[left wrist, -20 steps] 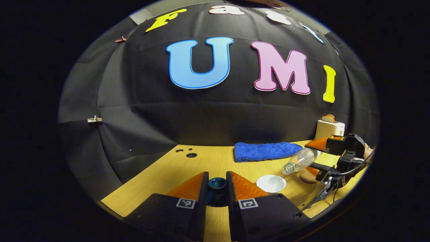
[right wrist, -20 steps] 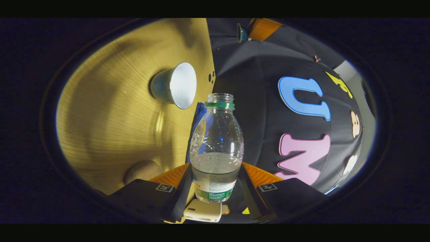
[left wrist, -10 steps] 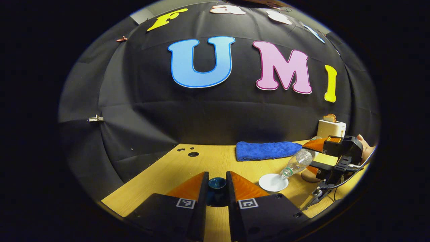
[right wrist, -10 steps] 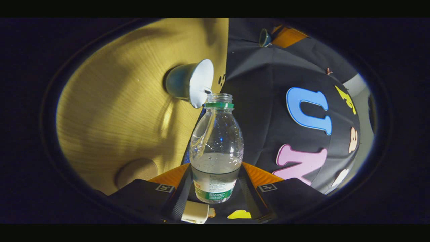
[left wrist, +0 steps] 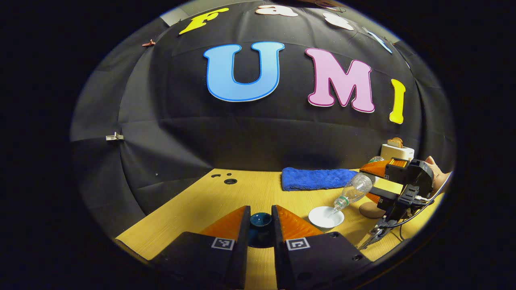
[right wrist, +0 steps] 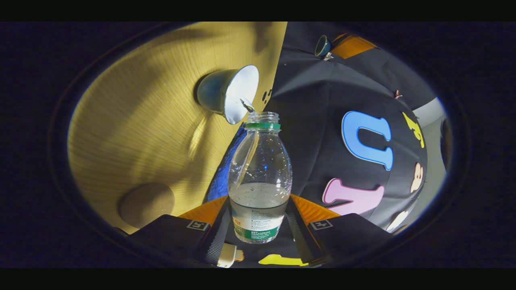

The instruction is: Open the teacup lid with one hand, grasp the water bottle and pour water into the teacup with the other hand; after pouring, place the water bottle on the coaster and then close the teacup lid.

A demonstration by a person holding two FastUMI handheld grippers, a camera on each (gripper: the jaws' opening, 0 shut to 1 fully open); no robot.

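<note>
Right gripper [right wrist: 260,225], clamped on the water bottle [right wrist: 260,177], has tipped further and water now streams into the teacup [right wrist: 229,93], so pouring is underway; left gripper [left wrist: 260,225] holds the lid [left wrist: 260,219].

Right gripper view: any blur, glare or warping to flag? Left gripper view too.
Right gripper view: water bottle sharp, small highlights on its plastic; table edge bows from fisheye; teacup casts a soft shadow, its white inside bright. Left gripper view: evenly lit, no motion blur; towel and teacup lid clear, wall seams curve toward the rim.
</note>
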